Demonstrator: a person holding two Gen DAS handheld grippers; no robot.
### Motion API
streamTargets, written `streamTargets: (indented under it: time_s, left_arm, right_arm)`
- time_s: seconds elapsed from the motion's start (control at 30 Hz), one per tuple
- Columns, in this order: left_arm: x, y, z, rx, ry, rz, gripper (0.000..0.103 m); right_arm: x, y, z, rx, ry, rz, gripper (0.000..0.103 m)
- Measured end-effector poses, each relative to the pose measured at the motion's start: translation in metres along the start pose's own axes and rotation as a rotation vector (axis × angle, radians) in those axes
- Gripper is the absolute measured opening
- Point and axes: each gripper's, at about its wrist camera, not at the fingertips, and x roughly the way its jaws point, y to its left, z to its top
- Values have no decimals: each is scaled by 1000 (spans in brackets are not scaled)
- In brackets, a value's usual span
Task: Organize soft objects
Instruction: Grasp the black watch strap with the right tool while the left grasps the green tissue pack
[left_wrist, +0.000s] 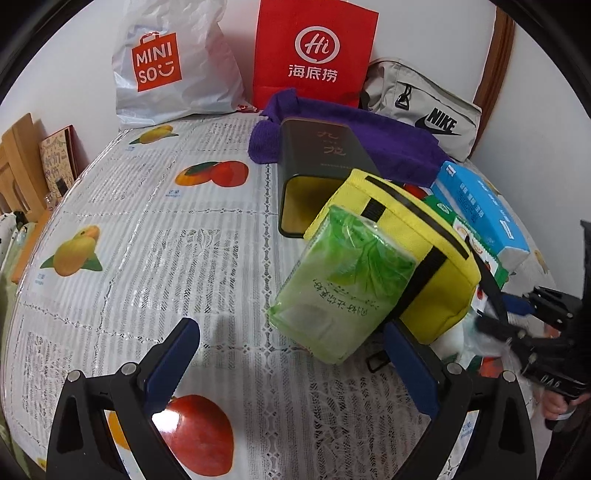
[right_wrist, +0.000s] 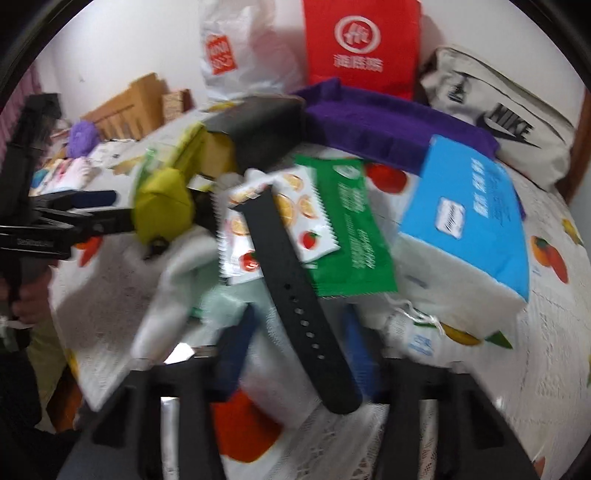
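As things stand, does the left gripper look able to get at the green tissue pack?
Probably yes. The left gripper stands open just short of the green tissue pack, whose near end faces it uncovered; the yellow bag lies only behind it.

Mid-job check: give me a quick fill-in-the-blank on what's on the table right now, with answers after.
1. The green tissue pack leans against the ____ bag.
2. The red paper bag stands against the wall between the white Miniso bag and the grey ____ pouch.
3. The towel behind the dark box is ____.
4. Between the right gripper's fingers runs a black ____.

Answers: yellow; Nike; purple; strap
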Motion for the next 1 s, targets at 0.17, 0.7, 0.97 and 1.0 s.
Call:
streamTargets:
  time_s: [0.17, 0.7, 0.97, 1.0]
  left_arm:
    - [-3, -3, -1, 11, -7, -27, 100]
    - [-2, -8, 2, 34, -12, -26, 101]
    - [-1, -15, 7, 115, -39, -47, 101]
    - [-1, -14, 8, 136, -49, -48, 101]
  right_arm:
    - [-20, 8, -2, -50, -23, 21, 20]
    - [-26, 3, -3, -30, -69, 43, 3]
    - [-9, 3, 0, -19, -16, 65, 5]
    - [-7, 3, 0, -18, -15, 67, 5]
